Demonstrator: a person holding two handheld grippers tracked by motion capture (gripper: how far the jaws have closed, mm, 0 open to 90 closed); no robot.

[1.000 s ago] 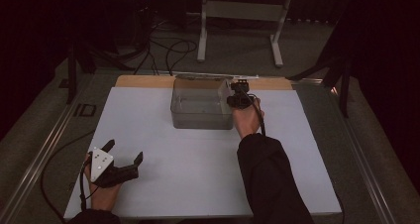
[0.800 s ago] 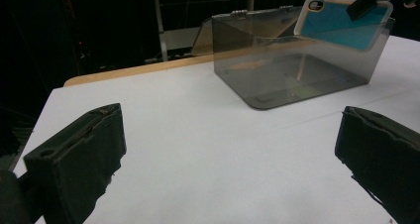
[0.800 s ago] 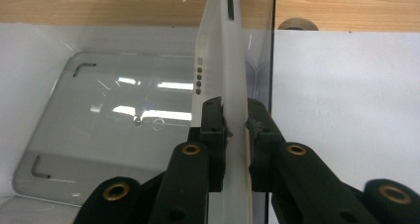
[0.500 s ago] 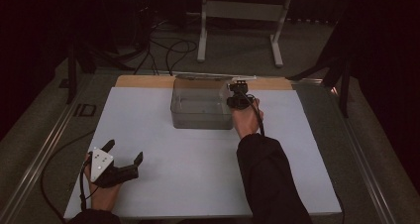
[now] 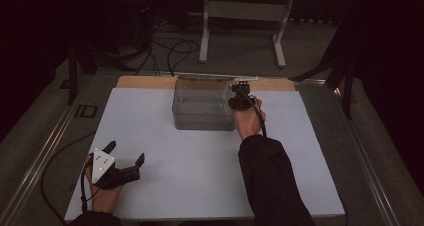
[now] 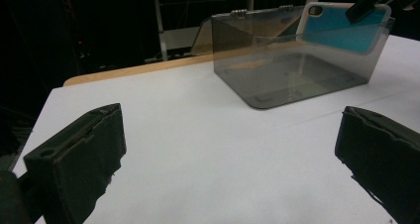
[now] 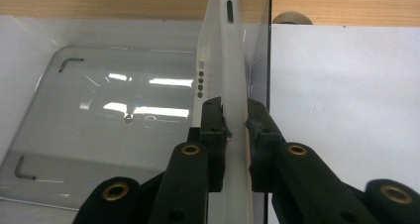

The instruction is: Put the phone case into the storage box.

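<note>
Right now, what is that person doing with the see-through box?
A person is working at a white table with a gripper in each hand. The right gripper is shut on a phone in a blue case, holding it on edge at the right end of the clear box, against the wall there. The left gripper rests open near the table's front left corner, holding nothing.

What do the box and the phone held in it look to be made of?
Box: probably smoke-tinted clear plastic, glossy; the table shows through its walls and its floor reflects lights. Phone, pinched by the right gripper: its edge looks like pale matte plastic or soft rubber, likely a case; the back is smooth teal. The exact material is open.
</note>
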